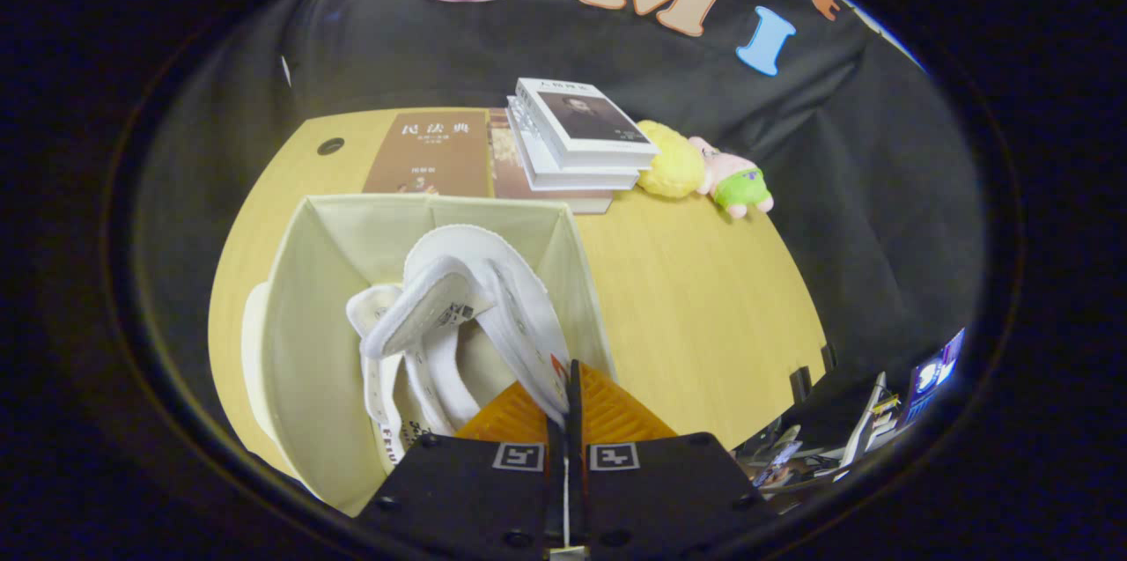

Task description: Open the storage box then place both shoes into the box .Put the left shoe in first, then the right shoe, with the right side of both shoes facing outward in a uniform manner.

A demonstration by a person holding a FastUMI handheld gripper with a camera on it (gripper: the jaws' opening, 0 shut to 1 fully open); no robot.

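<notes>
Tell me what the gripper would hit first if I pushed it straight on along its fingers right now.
Probably nothing new: the gripper is already shut on the edge of the white shoe hanging in the storage box. Straight on, that shoe presses toward the box's far wall, though depth is unclear.

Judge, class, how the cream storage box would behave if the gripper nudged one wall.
The storage box looks like thin fabric, so its wall would probably flex. It seems light and might slide on the smooth table.

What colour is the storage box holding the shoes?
Cream, seen in the gripper view: the storage box.
</notes>
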